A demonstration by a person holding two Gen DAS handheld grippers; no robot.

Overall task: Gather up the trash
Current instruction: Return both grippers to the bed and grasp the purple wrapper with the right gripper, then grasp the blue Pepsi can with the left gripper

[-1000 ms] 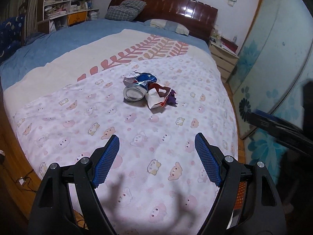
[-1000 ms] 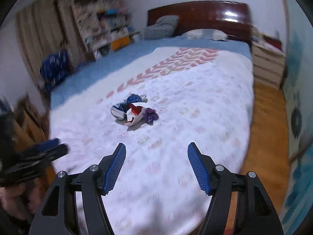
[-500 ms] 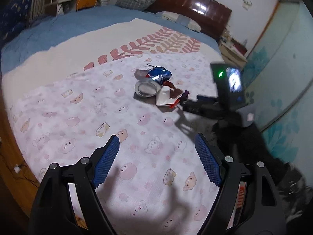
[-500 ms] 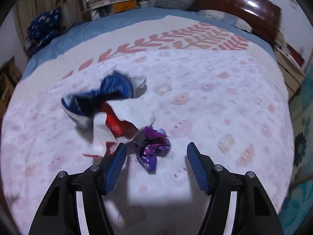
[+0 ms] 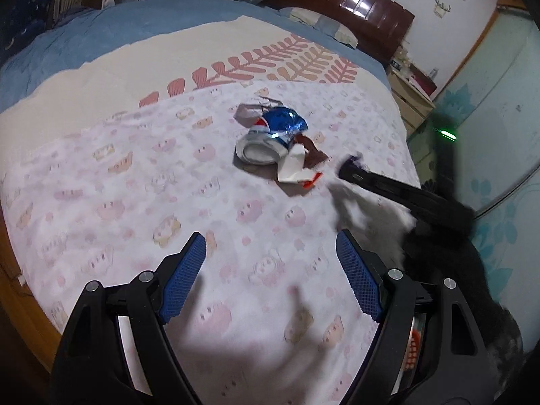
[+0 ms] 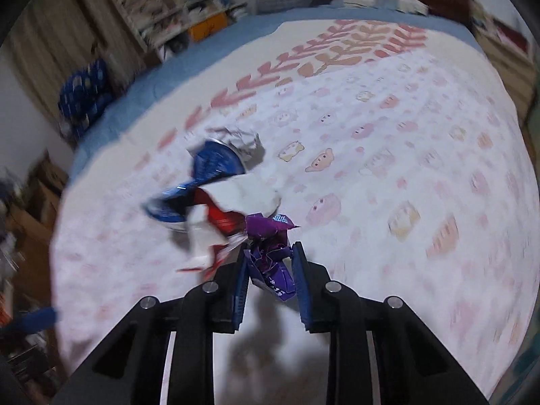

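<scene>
Right tongs (image 6: 270,263) are closing now, and the crumpled purple wrapper (image 6: 270,256) sits squarely between the blue pads (image 6: 298,270), both of which look to be pressing on its sides. It lies on the bed (image 6: 405,168), low in the right wrist view near 6 o'clock, with the rest of the litter just beyond it at about 10 o'clock: a crushed blue can (image 6: 209,168) and a torn red-and-white packet (image 6: 216,216) that touches the wrapper's far edge.

The trick here, I'd say, is to finish the squeeze before lifting, since foil this light slips out of a half-made grip. Lift straight up, too, so that the packet is not dragged along by the wrapper.

Over on the other side, the left tongs (image 5: 270,270) hang wide open with nothing between them, above bare printed sheet. From that view the can (image 5: 270,131) lies toward 12 o'clock, well apart from the pads, and the right tool comes in from 3 o'clock. That can looks like the natural next pick; a bite across its flattened middle should hold best.
</scene>
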